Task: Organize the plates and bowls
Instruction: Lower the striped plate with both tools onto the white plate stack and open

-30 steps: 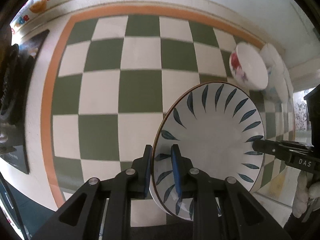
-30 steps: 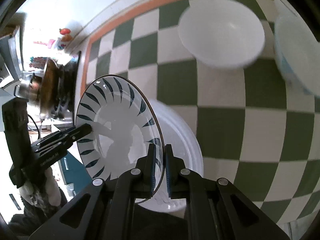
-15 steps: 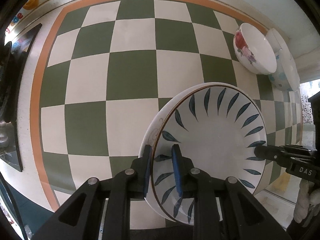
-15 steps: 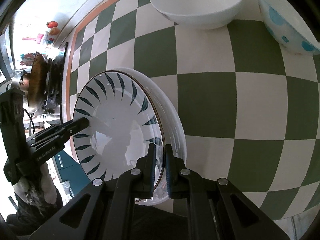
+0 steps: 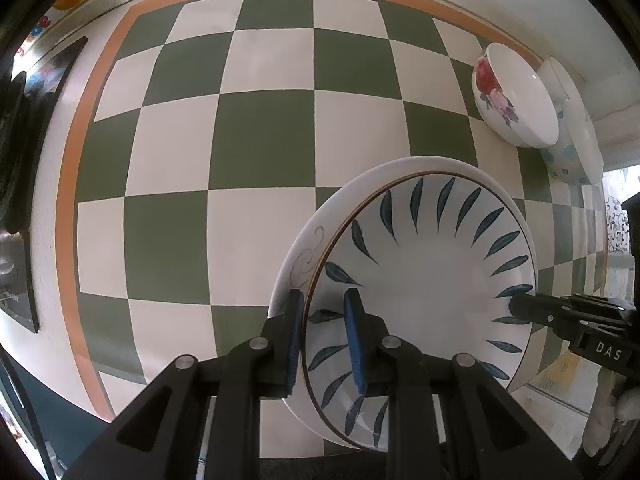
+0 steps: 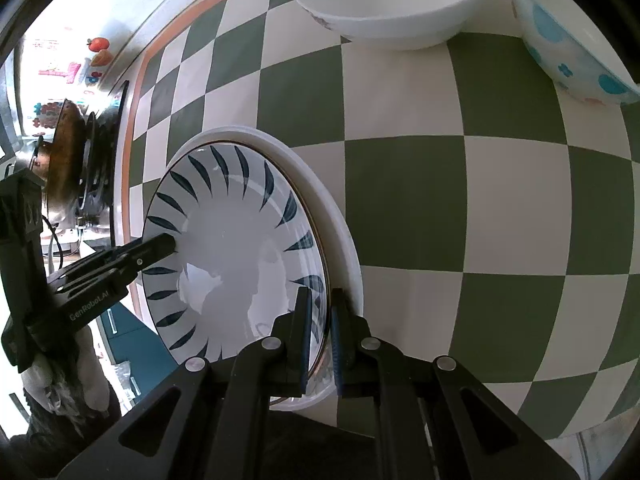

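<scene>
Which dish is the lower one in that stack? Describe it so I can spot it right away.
On the green-and-white checkered tabletop, find the blue-leaf plate that both tools hold by its rim. Directly under it lies the white plate, showing only as a crescent. Unlike the leaf plate, it is plain white with a faint grey scroll on its rim.

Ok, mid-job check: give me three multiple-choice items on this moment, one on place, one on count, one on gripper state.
1. The leaf-pattern plate sits:
A. over the white plate
B. inside the floral bowl
C. beside the stove

2. Bowls on the checked cloth:
A. one
B. two
C. four

3. The right gripper is:
A. wide open
B. out of view
C. shut on the plate's rim

Answers: 1 A, the white rim shows beneath it. 2 B, the floral bowl and the dotted bowl. 3 C, its jaws pinch the rim.
</scene>
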